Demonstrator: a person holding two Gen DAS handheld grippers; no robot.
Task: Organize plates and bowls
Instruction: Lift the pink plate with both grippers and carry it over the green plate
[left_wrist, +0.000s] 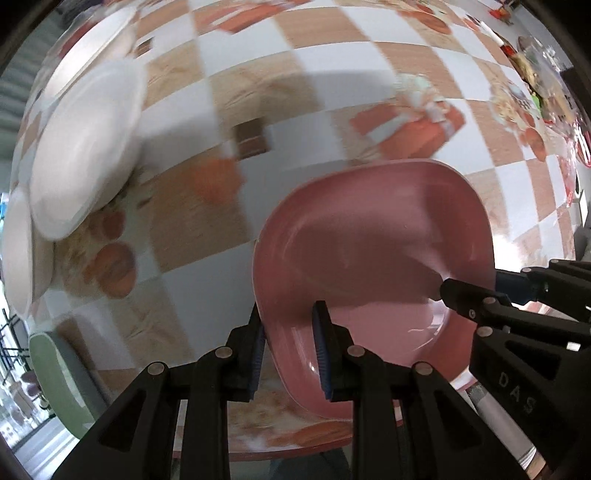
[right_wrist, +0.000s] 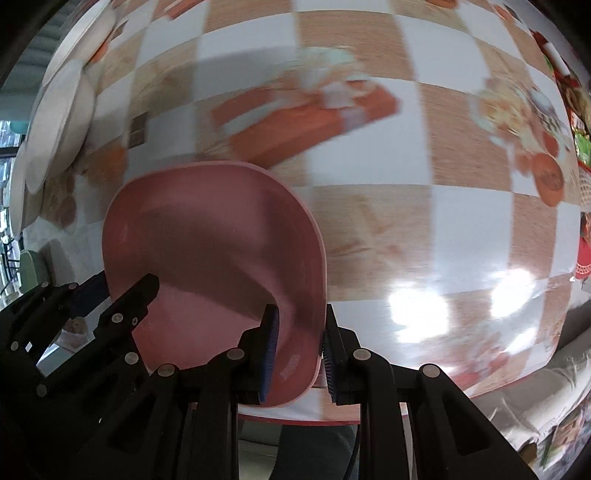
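Note:
A pink squarish plate (left_wrist: 373, 258) is held above the checkered table by both grippers. My left gripper (left_wrist: 290, 350) is shut on its left rim. My right gripper (right_wrist: 299, 354) is shut on its right rim; the plate also shows in the right wrist view (right_wrist: 214, 243). The right gripper shows at the right edge of the left wrist view (left_wrist: 472, 291), and the left gripper at the lower left of the right wrist view (right_wrist: 122, 295). White plates (left_wrist: 85, 147) lie overlapping at the far left of the table, also in the right wrist view (right_wrist: 59, 122).
The table (left_wrist: 251, 92) has a checkered cloth with printed food pictures. Cluttered items (left_wrist: 535, 85) sit at the far right. A green chair back (left_wrist: 55, 384) stands at the lower left by the table's near edge (left_wrist: 295, 443).

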